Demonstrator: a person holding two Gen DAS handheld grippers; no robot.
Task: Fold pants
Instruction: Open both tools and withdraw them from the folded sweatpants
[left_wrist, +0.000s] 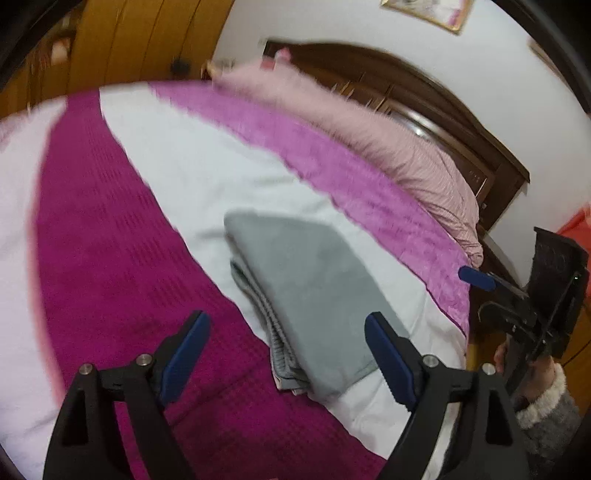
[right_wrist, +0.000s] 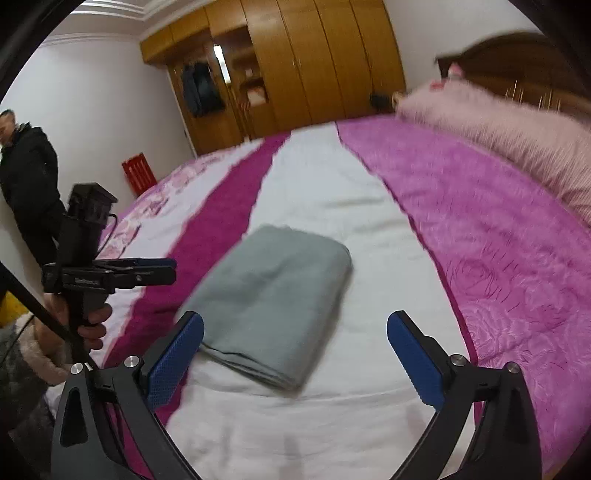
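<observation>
The grey pants (left_wrist: 314, 291) lie folded into a compact stack on the white stripe of the bed cover (left_wrist: 207, 173); they also show in the right wrist view (right_wrist: 273, 302). My left gripper (left_wrist: 288, 332) is open and empty, held above the near end of the stack. My right gripper (right_wrist: 295, 332) is open and empty, above the bed just short of the stack. The right gripper also shows at the bed's right edge in the left wrist view (left_wrist: 480, 280), and the left gripper shows at the left in the right wrist view (right_wrist: 155, 269).
The bed cover has magenta (right_wrist: 221, 221), white and pink (right_wrist: 498, 240) stripes. Pink pillows (right_wrist: 517, 136) lie along the wooden headboard (left_wrist: 424, 107). A wooden wardrobe (right_wrist: 314, 62) stands behind the bed. A person in black (right_wrist: 26, 177) stands by the wall near a red crate (right_wrist: 138, 173).
</observation>
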